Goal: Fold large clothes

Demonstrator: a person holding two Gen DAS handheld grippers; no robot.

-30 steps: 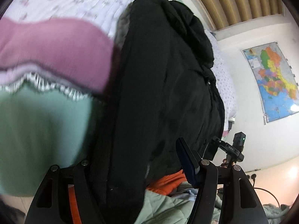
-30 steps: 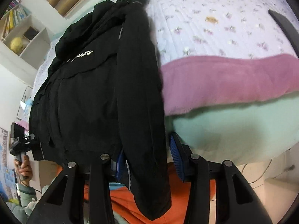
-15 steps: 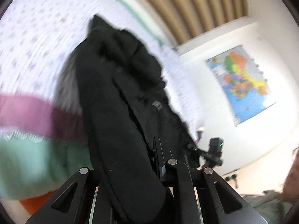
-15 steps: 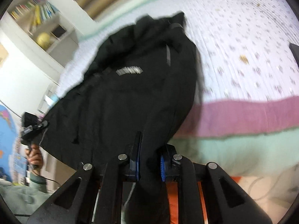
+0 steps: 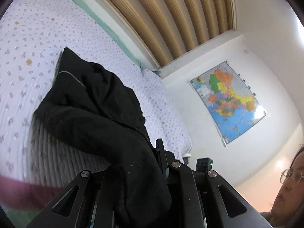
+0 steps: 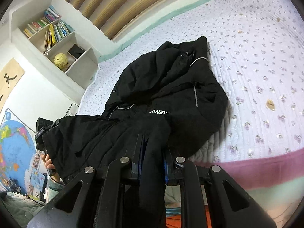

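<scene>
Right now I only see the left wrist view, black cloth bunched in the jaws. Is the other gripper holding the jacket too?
Observer: Yes, the right gripper is shut on a fold of the black jacket.
Operator: Any marking on it?
Observer: Yes, white lettering across its chest.
Operator: What's on that side's wall?
Observer: A bookshelf holding books and a yellow globe.

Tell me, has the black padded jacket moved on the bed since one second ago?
Yes. The black padded jacket has been pushed up the flowered quilt towards the slatted headboard, away from the pink blanket band.
</scene>
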